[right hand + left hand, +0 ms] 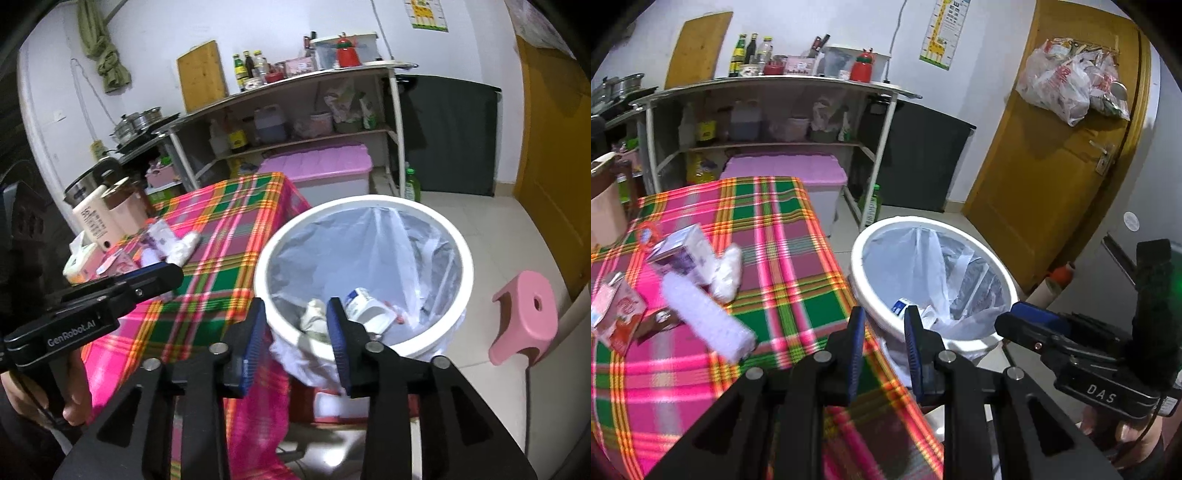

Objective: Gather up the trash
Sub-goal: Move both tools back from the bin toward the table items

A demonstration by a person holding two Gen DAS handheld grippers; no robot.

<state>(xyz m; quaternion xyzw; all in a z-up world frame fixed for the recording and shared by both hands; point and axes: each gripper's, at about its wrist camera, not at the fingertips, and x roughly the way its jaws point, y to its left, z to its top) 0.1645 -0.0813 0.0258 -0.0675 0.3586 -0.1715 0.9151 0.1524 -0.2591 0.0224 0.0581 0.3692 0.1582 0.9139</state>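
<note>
A white bin [369, 201] with a clear liner stands on the floor beside the plaid-cloth table [783, 229]. Inside it lie a white-and-blue container [365, 306] and a crumpled wad [314, 314]. My right gripper [295, 317] hangs open over the bin's near rim, with nothing between its pads. My left gripper [884, 325] is open and empty above the table corner next to the bin [871, 236]. On the cloth to its left lie a purple-and-white carton [683, 254], a white crumpled wrapper [727, 273], a long lilac packet [709, 321] and a red carton [620, 310].
A pink stool [524, 314] stands on the floor right of the bin. Behind the table are a pink-lidded storage box [321, 162] and a loaded shelf [295, 110]. A green bottle [412, 184] stands on the floor; a wooden door [1052, 177] is at right.
</note>
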